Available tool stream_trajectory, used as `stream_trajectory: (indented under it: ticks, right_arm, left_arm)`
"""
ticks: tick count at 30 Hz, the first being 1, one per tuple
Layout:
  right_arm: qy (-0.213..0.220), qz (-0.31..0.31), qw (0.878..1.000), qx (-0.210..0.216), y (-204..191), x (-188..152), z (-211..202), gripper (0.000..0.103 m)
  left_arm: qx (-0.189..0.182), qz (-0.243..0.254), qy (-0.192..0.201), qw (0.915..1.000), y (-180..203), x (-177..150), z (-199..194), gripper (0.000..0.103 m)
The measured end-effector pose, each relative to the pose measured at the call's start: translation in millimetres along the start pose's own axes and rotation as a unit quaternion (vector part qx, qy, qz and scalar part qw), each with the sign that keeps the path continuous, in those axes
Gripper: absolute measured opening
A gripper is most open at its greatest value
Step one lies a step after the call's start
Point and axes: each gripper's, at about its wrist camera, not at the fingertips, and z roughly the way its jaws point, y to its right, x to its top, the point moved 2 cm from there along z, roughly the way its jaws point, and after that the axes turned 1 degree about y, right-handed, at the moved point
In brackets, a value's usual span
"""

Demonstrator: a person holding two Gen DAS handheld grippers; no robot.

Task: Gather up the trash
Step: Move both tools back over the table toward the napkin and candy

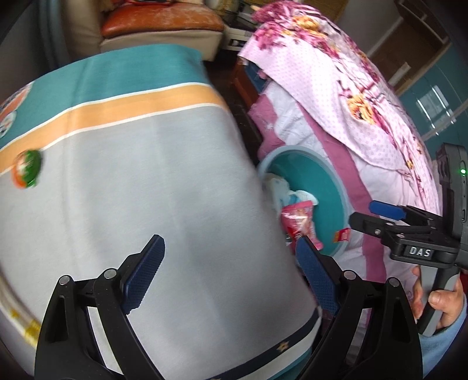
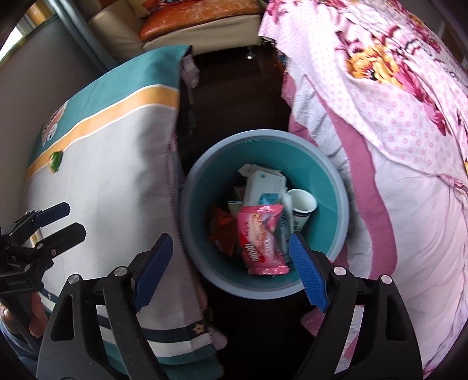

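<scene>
A teal bin point(image 2: 330, 187) with a grey-blue rim stands on the dark floor between the cloth-covered table and the bed. It holds a pink snack wrapper point(image 2: 261, 239), a white wipes pack point(image 2: 264, 184), a paper cup point(image 2: 302, 204) and an orange-brown wrapper point(image 2: 223, 231). My right gripper point(image 2: 231, 266) is open and empty just above the bin's near rim. A small green and orange wrapper point(image 1: 27, 171) lies on the table's cloth at the far left. My left gripper point(image 1: 231, 274) is open and empty over the table's right edge. The bin point(image 1: 327, 187) also shows in the left wrist view.
The table cloth point(image 1: 146, 175) is grey with orange and teal bands. A bed with a pink floral cover point(image 2: 409, 146) lies right of the bin. A sofa with an orange cushion point(image 1: 161, 20) stands at the back. The right gripper point(image 1: 377, 217) shows in the left wrist view.
</scene>
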Motion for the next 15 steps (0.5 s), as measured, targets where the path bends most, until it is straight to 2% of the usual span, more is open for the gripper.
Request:
stream_trajectory:
  ticks: [7, 12, 15]
  right_arm:
    - [0.001, -0.042, 0.999, 0.017, -53.6, -6.1, -1.4, 0.079]
    - [-0.009, -0.079, 0.996, 0.031, -101.0, -8.8, 9.5, 0.079]
    - [-0.018, -0.101, 0.994, 0.041, -129.3, -10.9, 17.2, 0.079]
  left_arm:
    - [0.061, -0.056, 0.016, 0.9964, -68.0, -30.3, -37.9, 0.091]
    - [0.087, -0.126, 0.030, 0.9878, -129.0, -55.3, -70.3, 0.091]
    - [0.110, -0.165, 0.043, 0.9793, -161.2, -71.9, -89.7, 0.091]
